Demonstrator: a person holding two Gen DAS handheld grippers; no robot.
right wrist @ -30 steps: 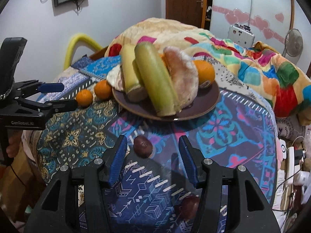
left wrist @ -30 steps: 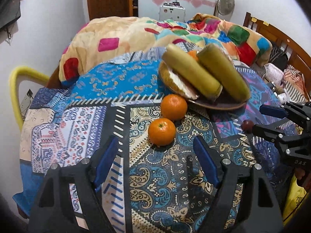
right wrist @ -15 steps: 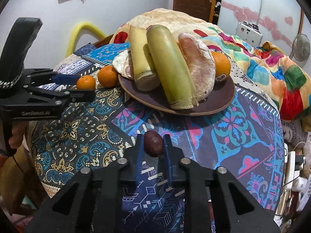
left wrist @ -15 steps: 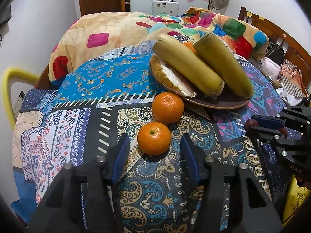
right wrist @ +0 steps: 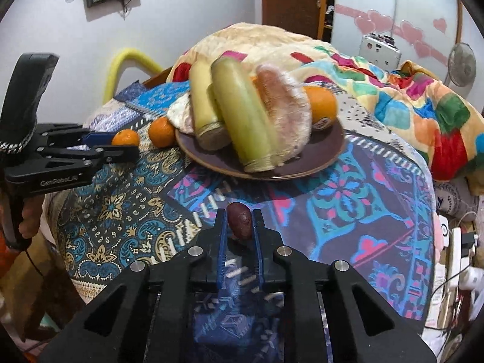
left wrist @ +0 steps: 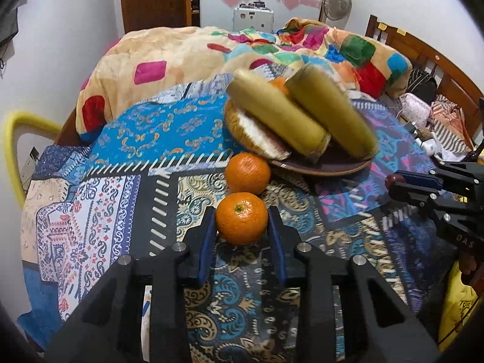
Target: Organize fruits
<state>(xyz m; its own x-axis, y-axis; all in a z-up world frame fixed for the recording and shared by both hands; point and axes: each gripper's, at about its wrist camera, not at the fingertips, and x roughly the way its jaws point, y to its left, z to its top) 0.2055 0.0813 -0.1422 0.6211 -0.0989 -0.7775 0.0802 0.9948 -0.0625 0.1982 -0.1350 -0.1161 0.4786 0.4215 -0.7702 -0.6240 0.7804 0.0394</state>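
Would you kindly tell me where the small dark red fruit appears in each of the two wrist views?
Left wrist view: the dark red fruit sits far right, pinched in the right gripper.
Right wrist view: bottom centre, between the fingers.
Shared landmark: the brown plate.

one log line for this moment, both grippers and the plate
left gripper: shut on near orange | right gripper: shut on dark fruit | plate: full | far orange: on cloth by plate
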